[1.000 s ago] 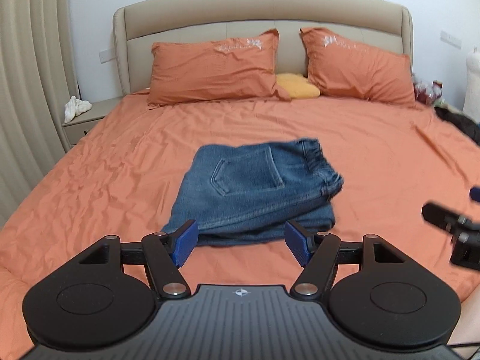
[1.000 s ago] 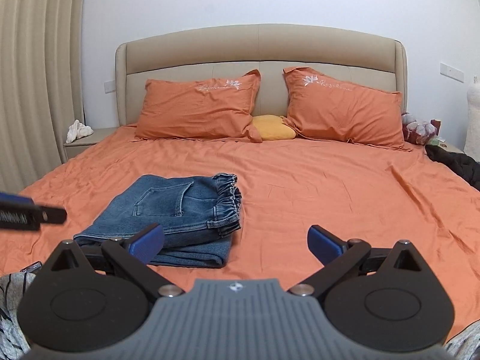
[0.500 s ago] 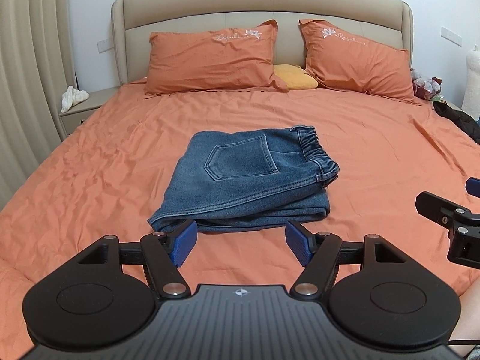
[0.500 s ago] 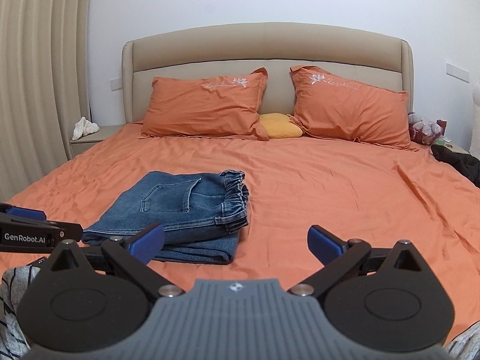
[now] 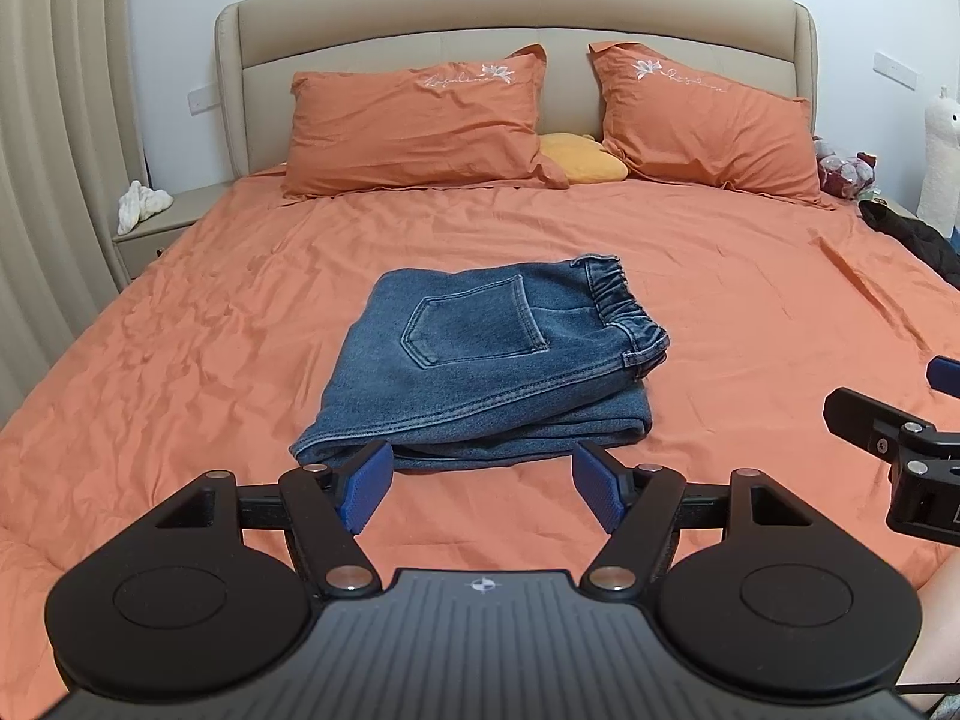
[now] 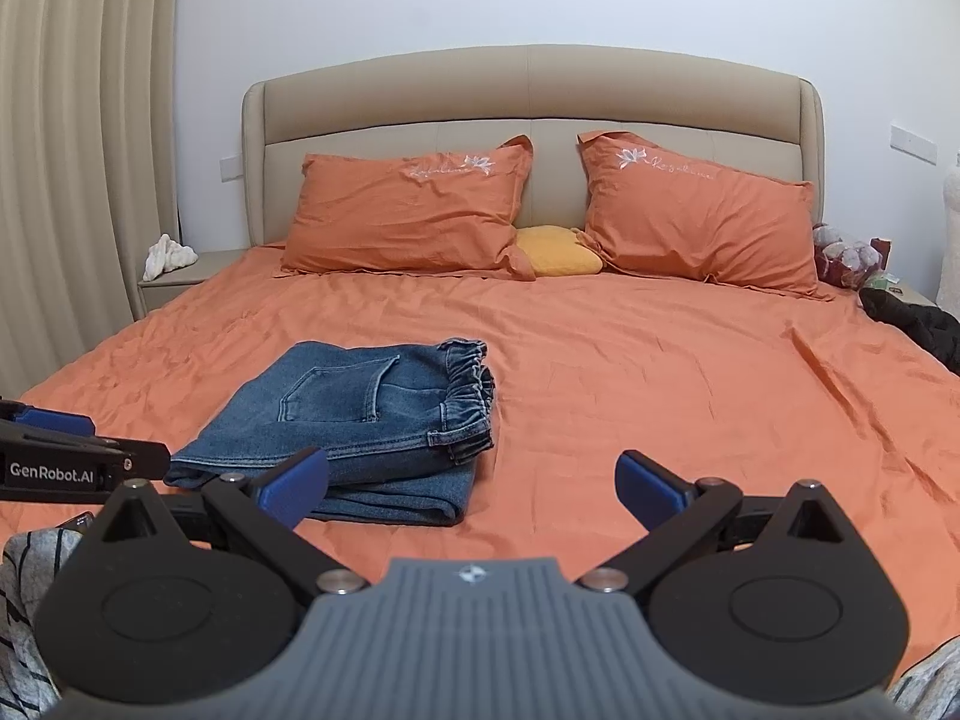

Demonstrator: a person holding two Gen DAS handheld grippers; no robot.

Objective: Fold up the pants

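Orange bed (image 5: 750, 312), folded jeans (image 5: 486, 360) at its middle: we judge the folding done.
Their long side runs left to right, waistband (image 5: 624, 312) toward the right, pocket up. Our left gripper (image 5: 480, 489) and right gripper (image 6: 474, 486) hang wide and empty just short of them; next, we would only square the stack.

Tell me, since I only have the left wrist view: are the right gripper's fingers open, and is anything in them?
Observer: The right gripper is open, with only orange bedsheet between its fingers.
Operator: Where are the jeans from that side?
Observer: The folded jeans lie left of centre, their near edge partly hidden behind its left finger.
Operator: Anything else down there?
Observer: Grey striped fabric shows in the lower left corner.
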